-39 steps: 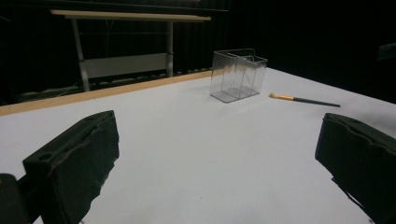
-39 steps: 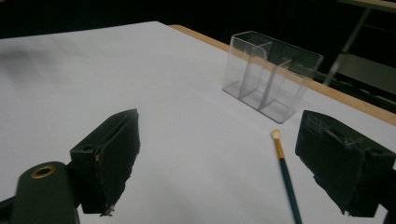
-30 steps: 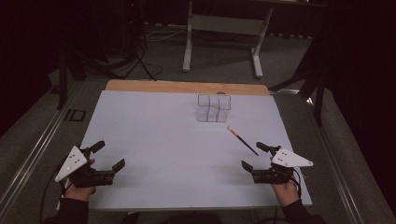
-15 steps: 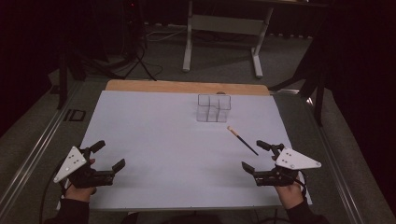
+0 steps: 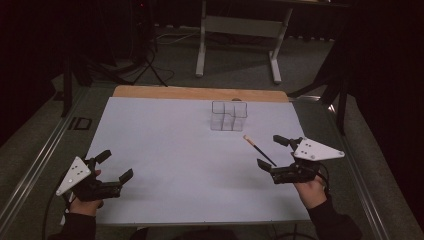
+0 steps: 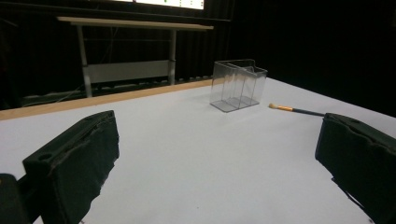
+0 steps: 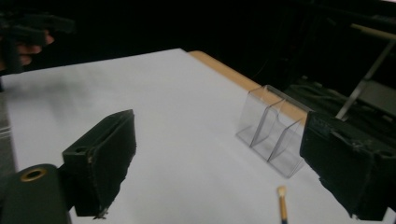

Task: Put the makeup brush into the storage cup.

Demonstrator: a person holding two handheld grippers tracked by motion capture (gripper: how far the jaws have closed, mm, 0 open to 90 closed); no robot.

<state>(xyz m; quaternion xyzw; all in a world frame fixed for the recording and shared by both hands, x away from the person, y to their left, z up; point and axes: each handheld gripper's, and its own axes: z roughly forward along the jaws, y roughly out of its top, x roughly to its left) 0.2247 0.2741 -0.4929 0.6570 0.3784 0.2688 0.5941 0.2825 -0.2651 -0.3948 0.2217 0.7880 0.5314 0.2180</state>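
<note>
High view: white table point(image 5: 175, 150) with a wooden strip along its far edge; clear divided organiser point(image 5: 228, 115) stands upright near the far edge, a little right of centre; its compartments look empty as far as the view lets me tell.

Brush point(image 5: 259, 150) lies flat on the table between the organiser and the right gripper point(image 5: 271, 153), pale tip toward the organiser, dark handle running toward the near-right corner; brush and organiser near each other but apart; handle end reaches in close to the right gripper, between its two jaws as seen from above; contact cannot be told.

Right gripper held by the right hand point(image 5: 310, 190) near the right edge, toward the near-right corner; jaws spread wide, nothing between the pads; right gripper view: both black jaws far apart, organiser point(image 7: 275, 135) ahead between them, brush tip point(image 7: 282, 200) at the bottom edge, lying on the table.

Left gripper point(image 5: 116, 165) held by the left hand point(image 5: 85, 202) near the near-left corner, well apart from brush and organiser; jaws wide apart, holding nothing; left gripper view: organiser point(image 6: 237, 84) ahead, brush point(image 6: 294, 110) just right of it on the table, both far off.
</note>
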